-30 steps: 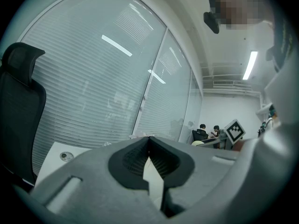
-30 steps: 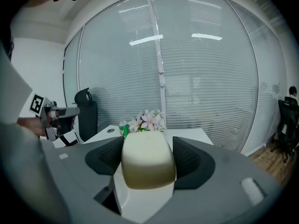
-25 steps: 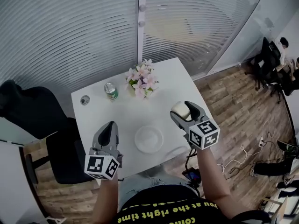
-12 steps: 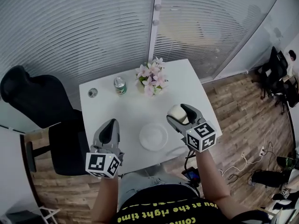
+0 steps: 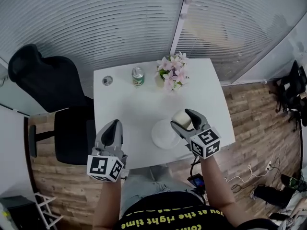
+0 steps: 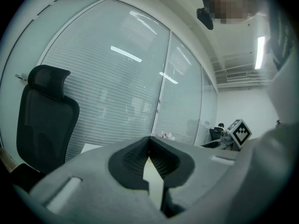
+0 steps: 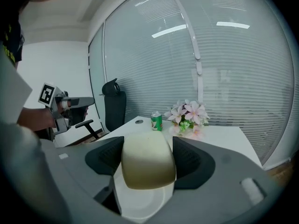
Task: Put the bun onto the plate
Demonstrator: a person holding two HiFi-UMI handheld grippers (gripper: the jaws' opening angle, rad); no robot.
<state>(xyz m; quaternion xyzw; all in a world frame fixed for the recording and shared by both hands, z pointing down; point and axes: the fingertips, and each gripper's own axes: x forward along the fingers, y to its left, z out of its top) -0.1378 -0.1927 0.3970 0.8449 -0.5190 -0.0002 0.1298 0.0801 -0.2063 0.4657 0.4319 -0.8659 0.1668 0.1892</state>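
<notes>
The bun (image 7: 147,164) is gripped between the two jaws of the right gripper (image 5: 184,119). The dark ribbed pads are pressed against its pale, rounded sides. In the head view it is seen over the white plate (image 5: 162,135), at about 2 o'clock on the plate's rim. In the right gripper view part of the plate is seen directly below the bun. Contact between the two cannot be confirmed.

The plate is set on the white table (image 5: 124,109), towards 5 o'clock on the tabletop. The left gripper (image 5: 113,126) is held over the table at about 8 o'clock, well apart from the plate. Its jaws are closed tip to tip and nothing is held between them.

A green drink can (image 5: 138,76) stands upright at 12 o'clock on the table. Its label is too small to be read and no brand can be made out. A bunch of pink and white flowers (image 5: 173,72) is placed just beside it at 1 o'clock, and a small round object (image 5: 107,80) lies at 11 o'clock. A black office chair (image 5: 53,85) is parked off the table's 9 o'clock side.

Black-and-white square markers are carried on the cube of each gripper. Yellow print on the person's black shirt (image 5: 192,219) can be read in part as "at the right time".
</notes>
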